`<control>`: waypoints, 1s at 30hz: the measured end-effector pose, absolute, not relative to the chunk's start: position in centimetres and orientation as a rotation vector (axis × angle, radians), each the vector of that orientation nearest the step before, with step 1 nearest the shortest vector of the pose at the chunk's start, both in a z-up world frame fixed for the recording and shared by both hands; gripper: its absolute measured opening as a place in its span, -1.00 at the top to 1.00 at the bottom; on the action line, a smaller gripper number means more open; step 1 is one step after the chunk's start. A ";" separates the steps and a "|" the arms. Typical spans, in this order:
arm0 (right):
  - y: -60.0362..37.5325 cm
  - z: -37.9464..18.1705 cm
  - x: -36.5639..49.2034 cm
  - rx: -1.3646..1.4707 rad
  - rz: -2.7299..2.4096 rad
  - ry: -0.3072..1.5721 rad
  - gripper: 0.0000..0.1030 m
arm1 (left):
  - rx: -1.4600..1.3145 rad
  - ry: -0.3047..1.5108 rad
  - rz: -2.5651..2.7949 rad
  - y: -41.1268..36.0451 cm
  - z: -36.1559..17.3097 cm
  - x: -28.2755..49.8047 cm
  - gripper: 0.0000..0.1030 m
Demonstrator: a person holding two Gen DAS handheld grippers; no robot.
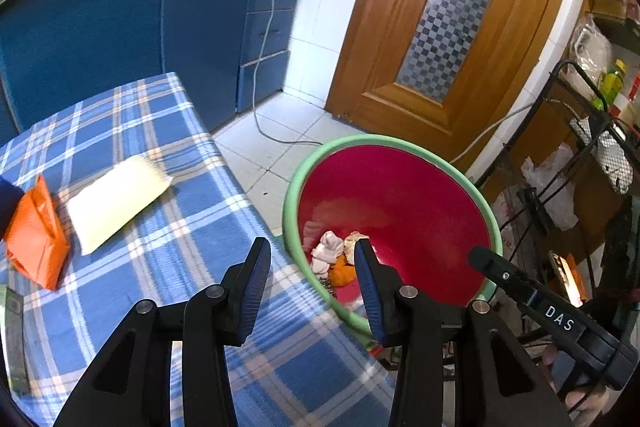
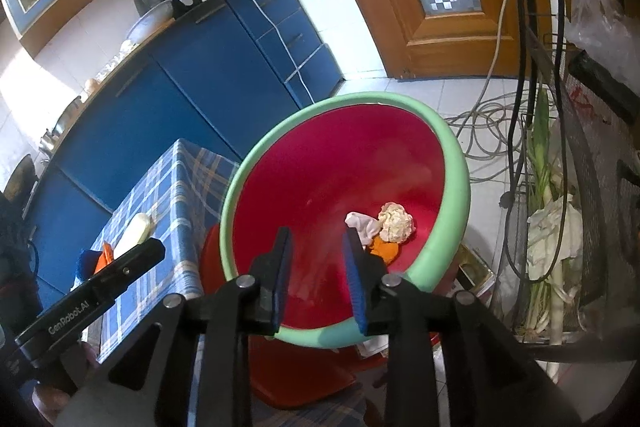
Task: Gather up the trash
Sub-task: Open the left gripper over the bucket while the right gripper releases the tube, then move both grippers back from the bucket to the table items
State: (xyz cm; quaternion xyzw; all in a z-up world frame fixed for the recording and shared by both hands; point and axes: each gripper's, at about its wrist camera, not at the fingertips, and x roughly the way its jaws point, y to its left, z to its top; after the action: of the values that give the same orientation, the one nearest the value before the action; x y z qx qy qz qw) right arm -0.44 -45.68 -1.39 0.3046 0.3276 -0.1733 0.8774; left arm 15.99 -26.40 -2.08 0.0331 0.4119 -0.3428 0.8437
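Observation:
A red basin with a green rim (image 1: 304, 167) (image 2: 452, 155) stands beside the table and holds crumpled white paper (image 2: 395, 221), a white rag (image 1: 328, 251) and orange scraps (image 2: 385, 247). My left gripper (image 1: 311, 253) hangs open and empty over the table edge next to the basin. My right gripper (image 2: 317, 238) is open above the basin's inside with nothing between its fingers. On the blue plaid tablecloth (image 1: 192, 227) lie an orange bag (image 1: 36, 239) and a pale yellow packet (image 1: 116, 199). The other gripper's body shows at each view's edge.
Blue cabinets (image 1: 120, 39) stand behind the table, with a white cable (image 1: 264, 47) hanging to the tiled floor. A wooden door (image 1: 440, 27) is at the back. A black wire rack (image 2: 560, 187) with greens and bags stands on the right, with coiled cables (image 2: 480, 131) on the floor.

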 end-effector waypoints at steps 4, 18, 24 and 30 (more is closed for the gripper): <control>-44.9 -0.6 -0.6 0.627 -0.343 0.670 0.36 | 0.054 0.864 -0.711 -25.2 -1.7 15.8 0.13; -41.6 1.6 -0.9 0.595 -0.272 0.646 0.02 | -0.021 0.838 -0.634 -19.1 0.1 15.1 0.14; -39.8 2.4 -0.9 0.569 -0.236 0.645 0.00 | -0.050 0.824 -0.595 -16.5 0.7 14.8 0.13; -38.3 2.8 -0.7 0.555 -0.208 0.650 -0.05 | -0.065 0.809 -0.559 -14.1 1.1 14.6 0.13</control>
State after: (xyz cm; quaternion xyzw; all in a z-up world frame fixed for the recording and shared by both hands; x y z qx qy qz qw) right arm -0.68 -38.27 2.81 0.2684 0.3145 -0.1006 0.9049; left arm 14.56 -14.14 1.15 -0.0313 0.3882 -0.2683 0.8811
